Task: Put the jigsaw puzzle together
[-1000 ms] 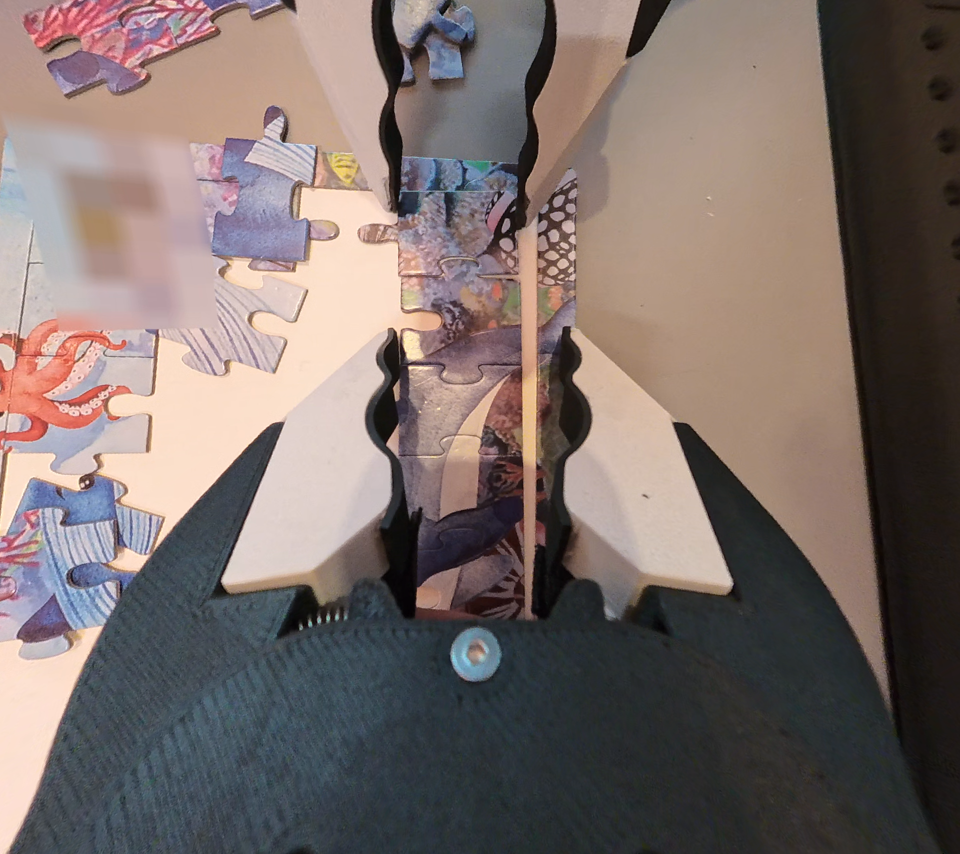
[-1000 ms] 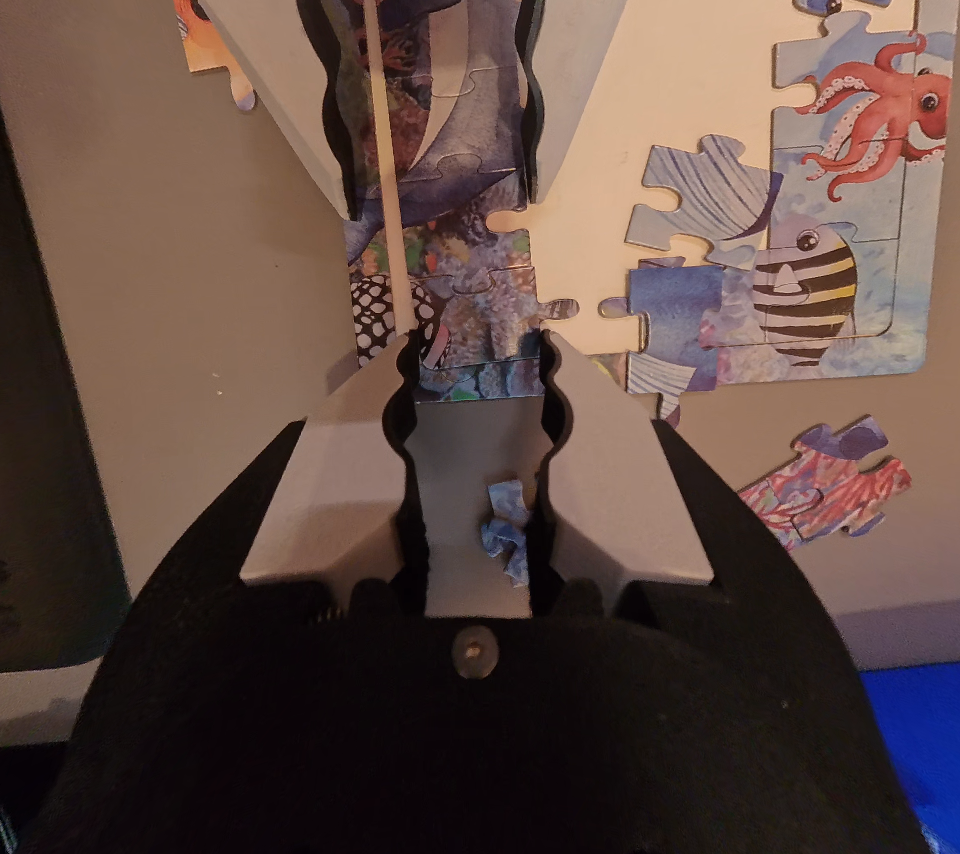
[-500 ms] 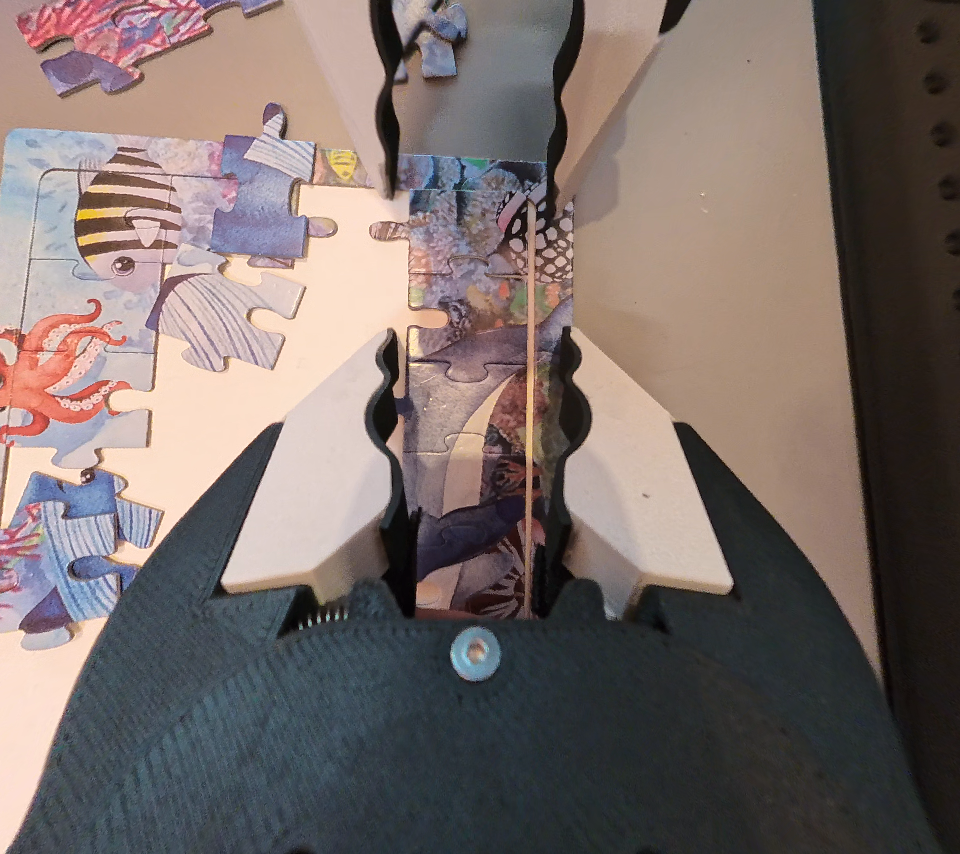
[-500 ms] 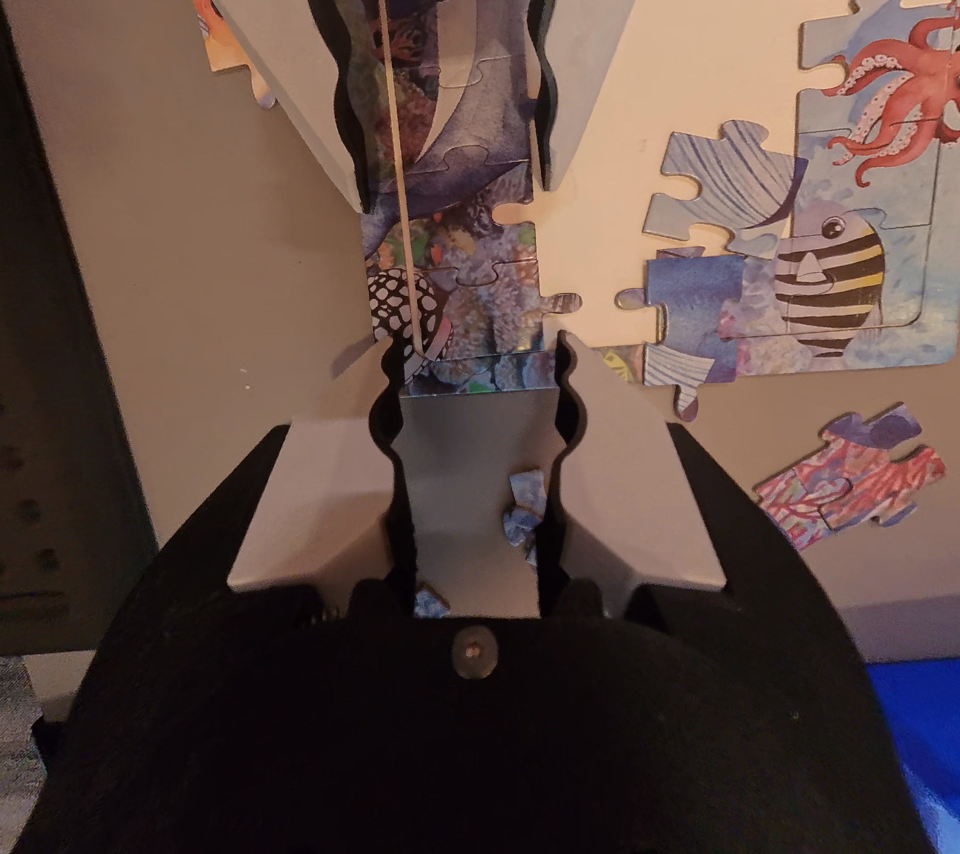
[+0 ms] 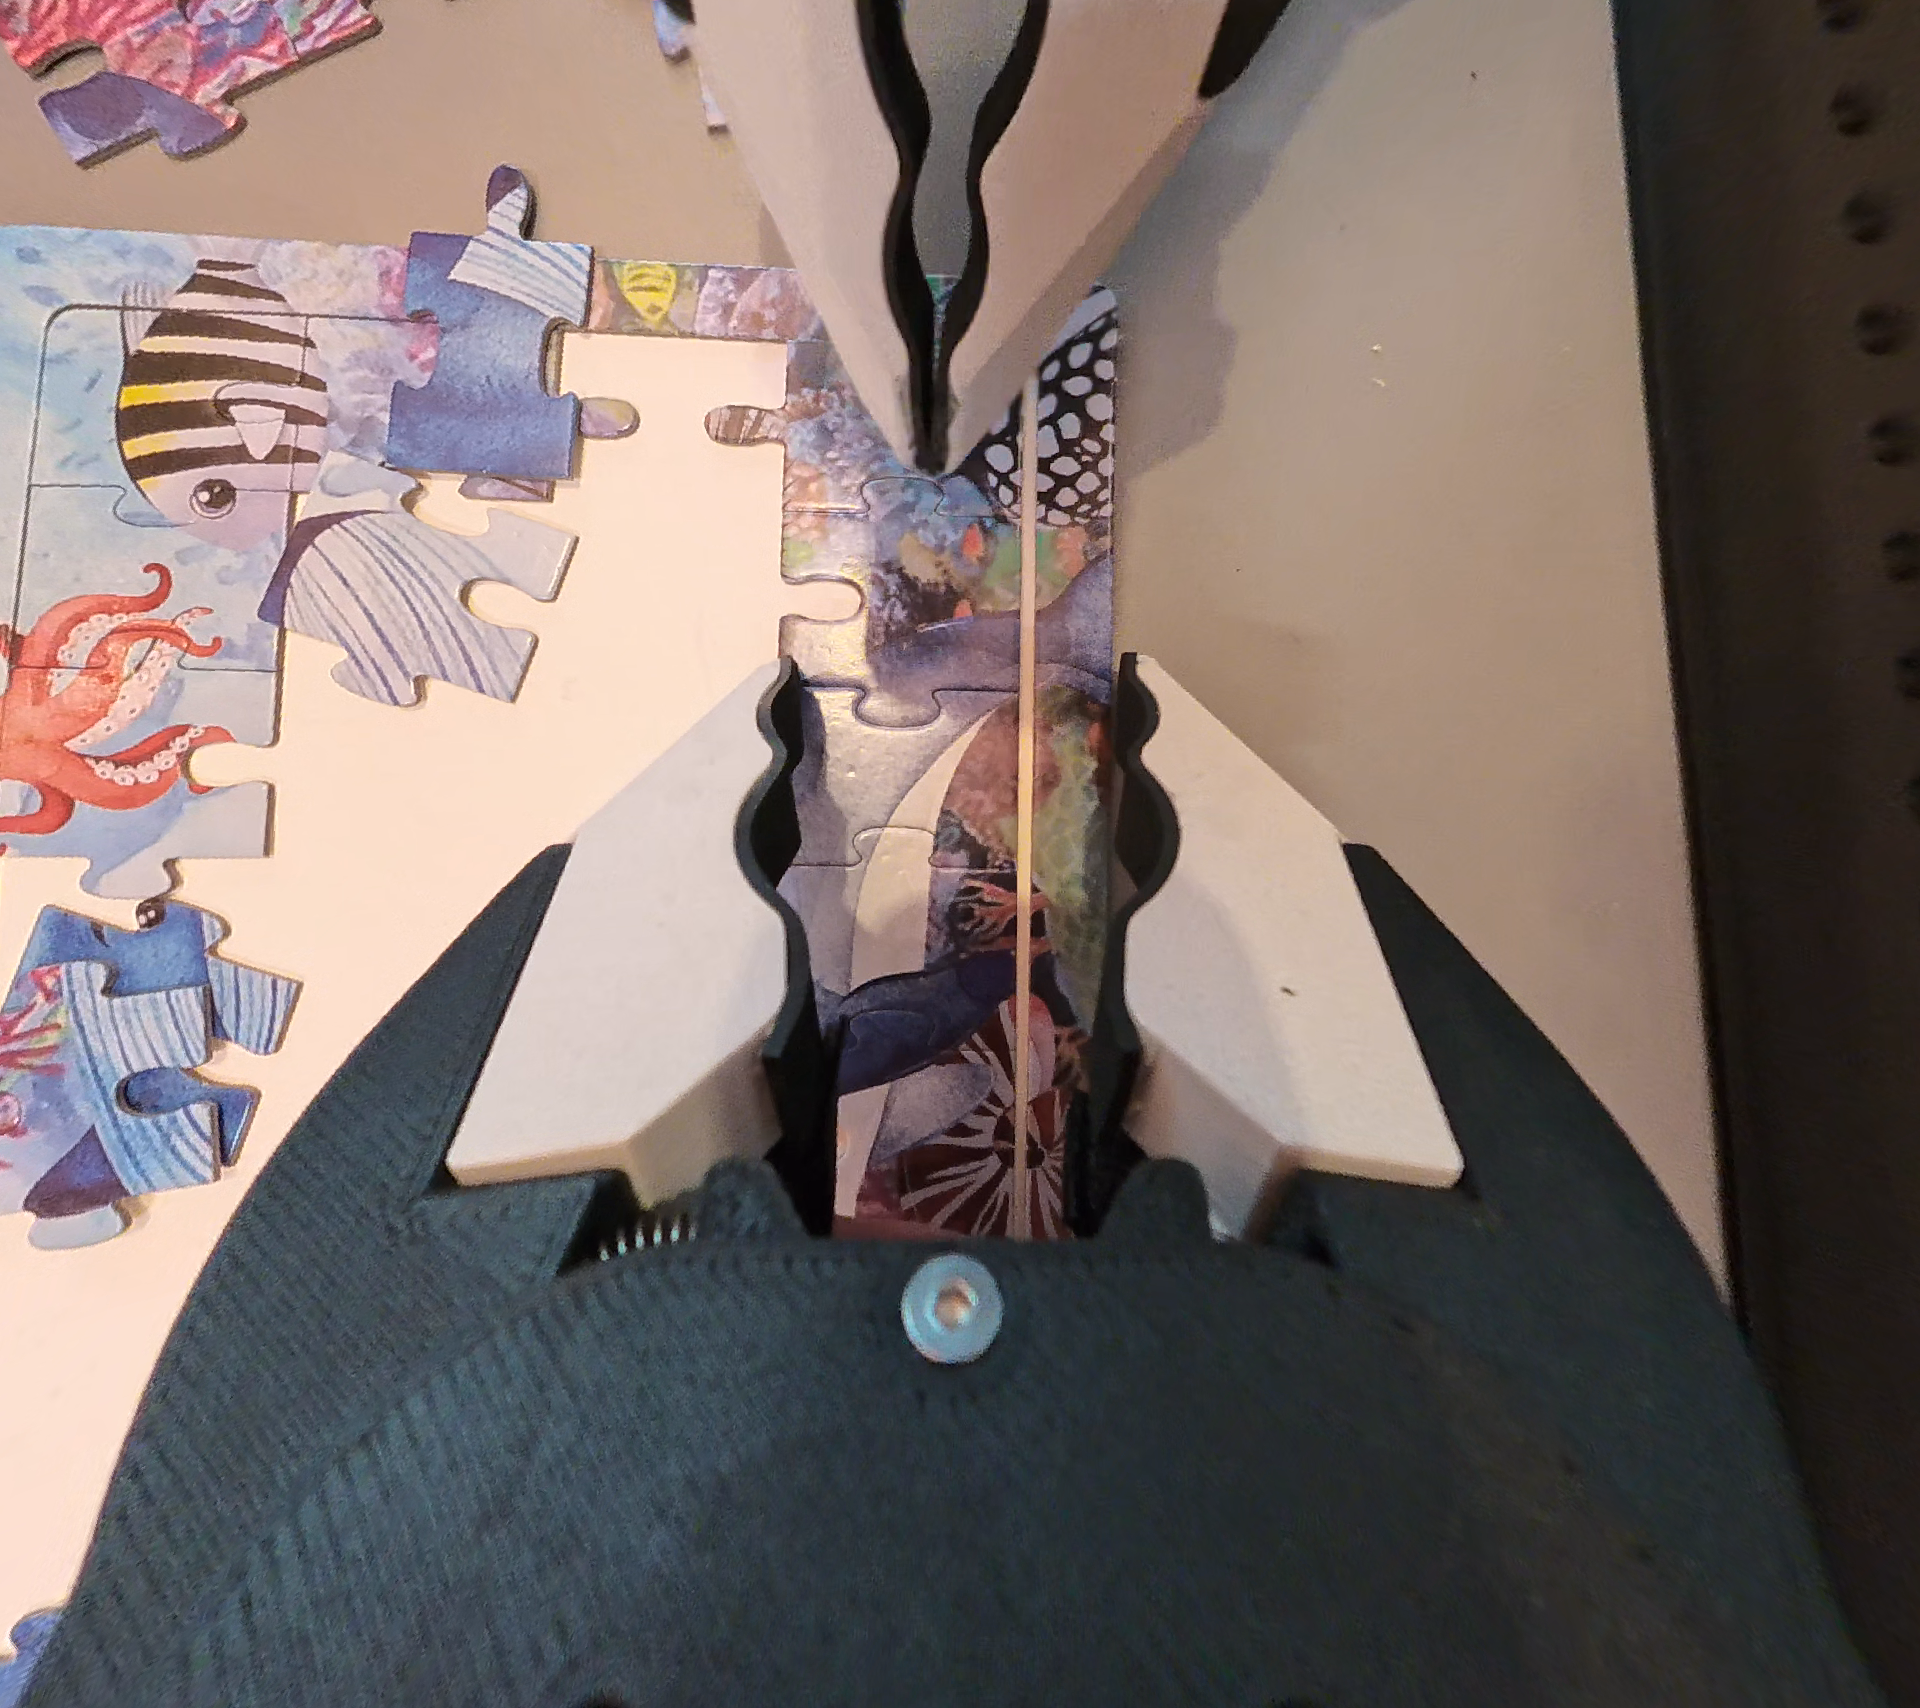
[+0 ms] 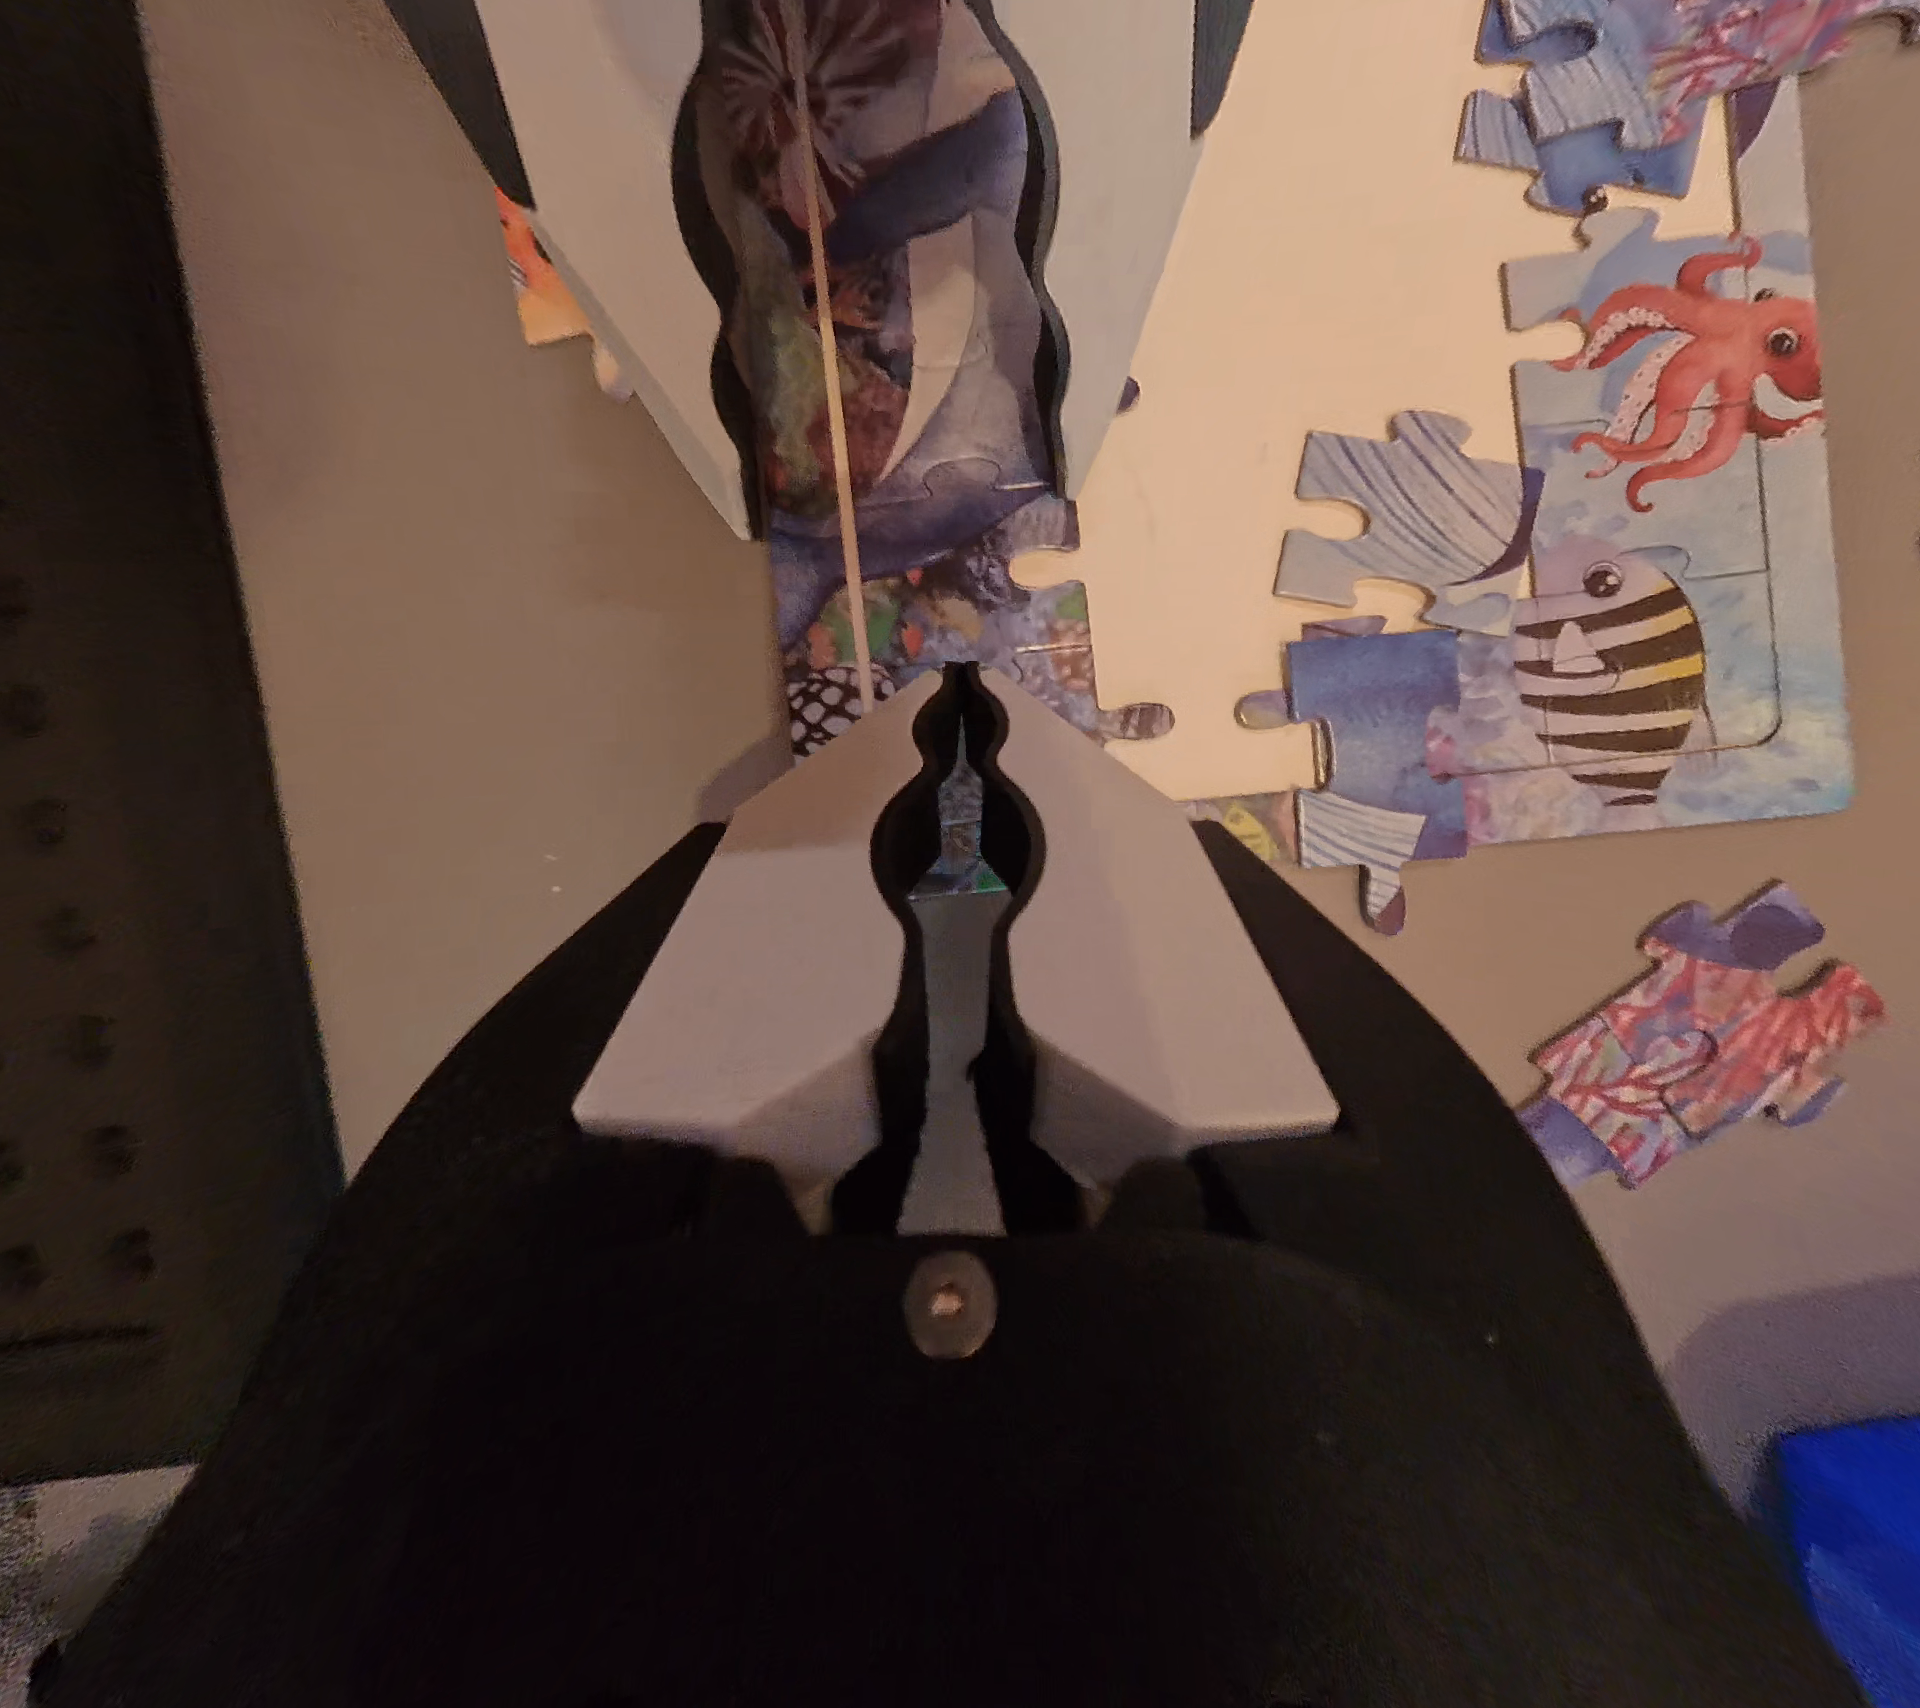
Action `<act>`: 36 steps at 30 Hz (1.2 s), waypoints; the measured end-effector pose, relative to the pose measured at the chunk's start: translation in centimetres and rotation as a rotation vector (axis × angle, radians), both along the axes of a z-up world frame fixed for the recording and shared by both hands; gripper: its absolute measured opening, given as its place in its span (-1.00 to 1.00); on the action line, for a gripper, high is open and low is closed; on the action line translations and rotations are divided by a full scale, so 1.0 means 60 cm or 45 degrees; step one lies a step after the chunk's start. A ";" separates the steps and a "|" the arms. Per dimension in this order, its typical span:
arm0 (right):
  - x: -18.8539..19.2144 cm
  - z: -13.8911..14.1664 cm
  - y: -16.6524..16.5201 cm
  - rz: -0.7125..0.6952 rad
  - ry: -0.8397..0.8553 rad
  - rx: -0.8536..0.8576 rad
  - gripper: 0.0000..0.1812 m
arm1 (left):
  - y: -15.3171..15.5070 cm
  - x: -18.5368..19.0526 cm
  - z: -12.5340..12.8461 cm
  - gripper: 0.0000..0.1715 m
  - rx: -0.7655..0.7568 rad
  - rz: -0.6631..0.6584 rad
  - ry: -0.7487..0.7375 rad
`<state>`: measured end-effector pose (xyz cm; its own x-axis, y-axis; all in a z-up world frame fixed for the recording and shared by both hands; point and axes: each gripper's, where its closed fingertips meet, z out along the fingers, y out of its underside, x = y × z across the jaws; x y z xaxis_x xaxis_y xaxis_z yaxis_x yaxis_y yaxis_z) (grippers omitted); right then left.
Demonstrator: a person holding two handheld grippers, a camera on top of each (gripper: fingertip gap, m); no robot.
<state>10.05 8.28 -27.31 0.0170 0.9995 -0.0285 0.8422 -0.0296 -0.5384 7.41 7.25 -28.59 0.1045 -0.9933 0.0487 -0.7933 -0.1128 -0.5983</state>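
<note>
Puzzle: a half-built sea scene on a pale board [image 5: 665, 723]; a joined strip [image 5: 935, 619] of dark reef pieces fills the board's right edge, striped fish [image 5: 208, 422] and octopus [image 5: 94, 702] pieces fill the left edge, and the middle is bare.
Change: the right gripper [image 6: 964, 671], half a second ago spread at the strip's far end, now has its tips pinched nearly together on the strip's end piece by the board's far right corner.
Left gripper [image 5: 956, 682]: unchanged, jaws moderately apart and straddling the strip's near half, gripping nothing.
Grip: whether the right tips actually clamp a piece or only press on it cannot be told.
Meaning: probably seating or nudging the corner piece into line; the strip looks nearly set.
Loose pieces: a coral cluster [image 5: 229, 17] lies on the table beyond the board's far edge; a blue striped cluster [image 5: 135, 1035] sits on the board near its left edge.
</note>
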 end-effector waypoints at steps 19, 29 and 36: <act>0.011 -0.029 0.003 -0.065 -0.099 0.031 -0.16 | -0.005 -0.095 -0.003 -0.13 0.140 0.131 0.096; 0.014 -0.026 -0.008 -0.063 -0.178 0.068 -0.33 | -0.018 -0.086 -0.001 -0.49 0.196 0.130 0.044; -0.029 -0.019 -0.009 -0.034 -0.147 0.062 -0.10 | 0.004 -0.141 0.050 -0.33 0.220 0.241 -0.016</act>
